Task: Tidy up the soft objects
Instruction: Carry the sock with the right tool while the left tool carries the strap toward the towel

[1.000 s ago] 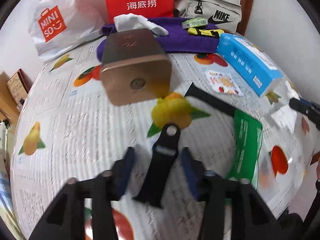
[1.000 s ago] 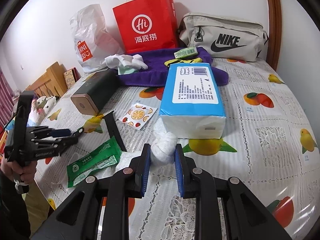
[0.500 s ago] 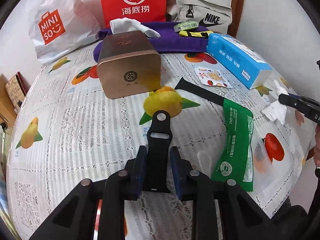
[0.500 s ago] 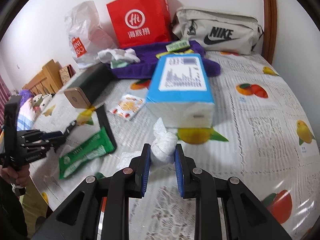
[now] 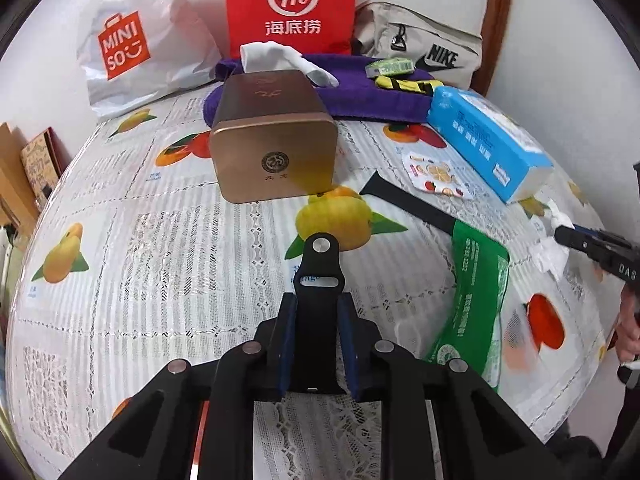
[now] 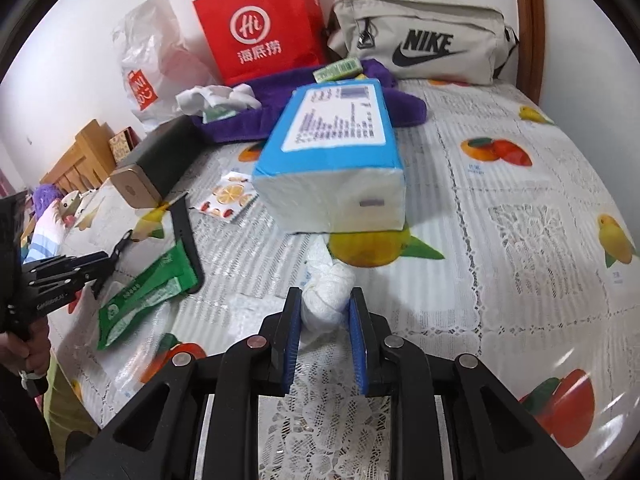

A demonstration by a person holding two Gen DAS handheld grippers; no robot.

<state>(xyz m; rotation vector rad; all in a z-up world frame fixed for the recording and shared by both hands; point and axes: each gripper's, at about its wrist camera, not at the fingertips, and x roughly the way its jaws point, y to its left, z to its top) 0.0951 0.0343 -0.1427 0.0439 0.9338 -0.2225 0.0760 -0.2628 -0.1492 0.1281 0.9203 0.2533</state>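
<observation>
Bench (image 5: 120, 280) under a lace cloth with fruit prints, white wall behind, bags lining the back edge: red paper bag (image 5: 290, 4), white Miniso bag (image 5: 132, 48), beige Nike pouch (image 6: 420, 40).

Left claw (image 5: 316, 344) is clamping a black rubber strap (image 5: 318, 280), jaws closed on its lower half, the pin end sticking out toward 12 o'clock. Strap looks light, floppy and a bit grippy; it is drooping little here because it is being held mid-length, which seems the right spot.

Right claw (image 6: 325, 324) is pinching a knotted white cloth wad (image 6: 326, 290) just below the knot, blue pads squeezing it in from both sides. Wad looks very light and compressible, not fragile; gripping at the knot bulk is probably stopping it from slipping out.

At 12 o'clock from the right claw, the blue tissue pack (image 6: 336, 160) is lying flat, soft-sided, likely needing a wide grasp across its short side. At 10 o'clock lies the green pouch (image 6: 148, 292), thin and slick, best pinched at an edge. A purple towel (image 5: 360, 92) is spread at the back by the bags, limp, with a white rag (image 5: 280, 60) on it. Bronze tin (image 5: 272, 140) at 12 o'clock from the left claw is rigid.
</observation>
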